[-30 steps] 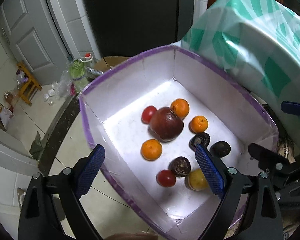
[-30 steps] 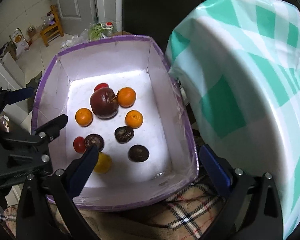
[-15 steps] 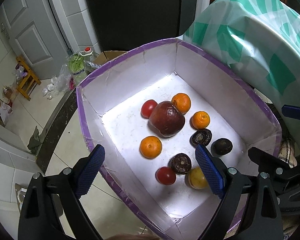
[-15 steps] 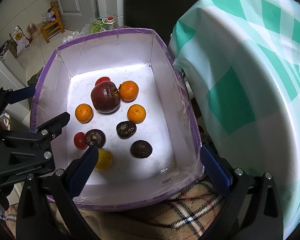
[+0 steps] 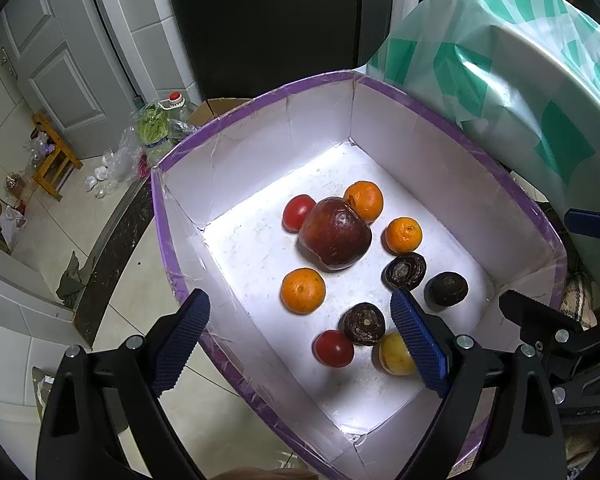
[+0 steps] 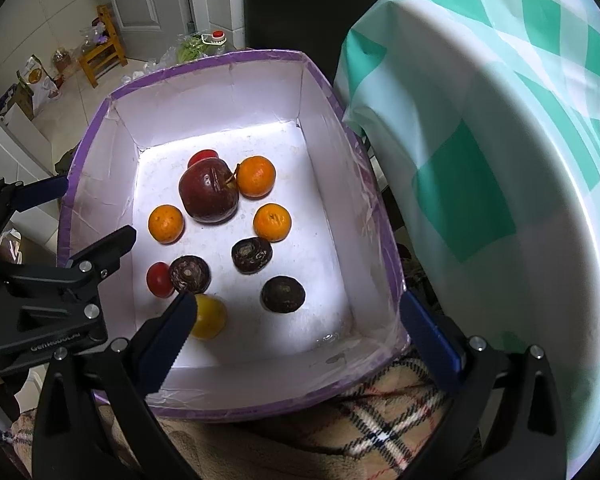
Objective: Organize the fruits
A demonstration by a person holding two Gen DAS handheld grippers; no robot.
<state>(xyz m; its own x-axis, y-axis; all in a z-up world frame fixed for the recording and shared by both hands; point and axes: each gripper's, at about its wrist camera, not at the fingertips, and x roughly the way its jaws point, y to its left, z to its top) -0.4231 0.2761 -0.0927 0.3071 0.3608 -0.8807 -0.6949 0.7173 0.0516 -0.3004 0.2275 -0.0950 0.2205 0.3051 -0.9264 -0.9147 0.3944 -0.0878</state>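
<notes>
A white box with a purple rim (image 5: pixel 260 96) (image 6: pixel 204 58) holds loose fruit. A big dark red apple (image 5: pixel 335 233) (image 6: pixel 209 191) lies in its middle, with three oranges around it, one being the orange (image 5: pixel 303 290) (image 6: pixel 165 223) at its left. Two red tomatoes, three dark purple fruits and a yellow fruit (image 5: pixel 394 354) (image 6: pixel 209 316) lie nearer me. My left gripper (image 5: pixel 300 338) hangs open over the box's near left corner, holding nothing. My right gripper (image 6: pixel 296 332) hangs open over the near wall, also holding nothing.
A table under a green and white checked cloth (image 6: pixel 500 160) (image 5: pixel 520 80) rises right beside the box. A plaid blanket (image 6: pixel 380 412) lies under the box's near edge. On the tiled floor at the far left stand a wooden stool (image 5: pixel 52 156), bags and a bottle.
Both views have drifted slightly, so the box sits a little lower and nearer in them. The fruit has not moved and both grippers stay open.
</notes>
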